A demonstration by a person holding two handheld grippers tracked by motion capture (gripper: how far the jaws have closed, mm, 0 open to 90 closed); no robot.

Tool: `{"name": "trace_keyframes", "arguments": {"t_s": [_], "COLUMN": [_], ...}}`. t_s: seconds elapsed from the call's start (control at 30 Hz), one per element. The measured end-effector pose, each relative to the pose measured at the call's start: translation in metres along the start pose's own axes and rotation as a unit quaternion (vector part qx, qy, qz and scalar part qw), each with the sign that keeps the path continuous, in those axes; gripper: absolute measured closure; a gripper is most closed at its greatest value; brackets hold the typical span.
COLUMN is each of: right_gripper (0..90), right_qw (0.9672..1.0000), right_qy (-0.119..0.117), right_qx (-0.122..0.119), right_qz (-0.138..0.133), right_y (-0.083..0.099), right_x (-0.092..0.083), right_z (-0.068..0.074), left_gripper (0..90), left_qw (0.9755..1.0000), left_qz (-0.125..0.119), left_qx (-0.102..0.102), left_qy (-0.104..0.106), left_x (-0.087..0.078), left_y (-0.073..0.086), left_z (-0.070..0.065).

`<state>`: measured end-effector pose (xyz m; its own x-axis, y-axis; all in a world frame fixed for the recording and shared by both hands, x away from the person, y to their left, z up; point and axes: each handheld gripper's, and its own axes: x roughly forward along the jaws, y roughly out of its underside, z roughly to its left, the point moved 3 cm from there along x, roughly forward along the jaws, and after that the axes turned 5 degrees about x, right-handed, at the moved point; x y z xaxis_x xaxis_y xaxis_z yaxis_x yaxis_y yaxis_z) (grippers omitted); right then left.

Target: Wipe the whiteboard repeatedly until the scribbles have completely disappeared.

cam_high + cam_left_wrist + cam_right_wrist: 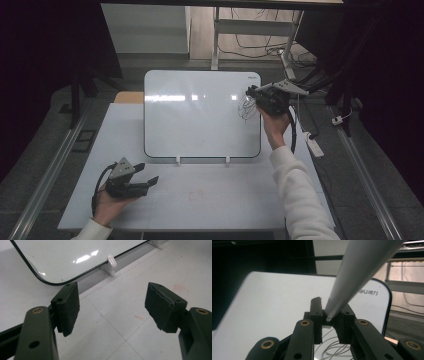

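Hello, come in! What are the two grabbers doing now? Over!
Right gripper shut on a grey pen, up at the whiteboard by the scribble. Left gripper open, low over the table. Nothing in the way.

We cannot tell where the marker [359, 272] tip touches the whiteboard [269, 310], and its upper end runs past the frame.

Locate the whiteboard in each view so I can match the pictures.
High view: whiteboard propped upright at table centre.
Left gripper view: its lower corner at top, beyond the open tongs.
Right gripper view: it spans the background behind the tongs.
Shared landmark: its dark rounded edge.
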<state>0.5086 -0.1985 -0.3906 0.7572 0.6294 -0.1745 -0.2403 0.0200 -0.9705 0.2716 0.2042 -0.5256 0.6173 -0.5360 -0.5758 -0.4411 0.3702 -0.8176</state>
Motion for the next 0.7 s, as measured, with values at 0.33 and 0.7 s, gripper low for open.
{"name": "trace_keyframes", "arguments": {"t_s": [0.33, 0.7], "right_gripper": [77.3, 77.3], "right_qw": [0.9987, 0.9992], "right_qy": [0.049, 0.038], "right_qx": [0.002, -0.016], "right_qz": [-0.013, -0.005], "right_y": [-0.005, 0.006], "right_x": [0.017, 0.017], "right_z": [-0.032, -0.028], "left_gripper": [29.1, 29.2], "left_qw": [1.0, 1.0], "left_qz": [0.003, 0.008], "left_qx": [0.001, 0.003], "left_qy": [-0.005, -0.005], "left_x": [-0.001, 0.002], "left_y": [0.003, 0.002], "left_z": [0.0, -0.001]}}
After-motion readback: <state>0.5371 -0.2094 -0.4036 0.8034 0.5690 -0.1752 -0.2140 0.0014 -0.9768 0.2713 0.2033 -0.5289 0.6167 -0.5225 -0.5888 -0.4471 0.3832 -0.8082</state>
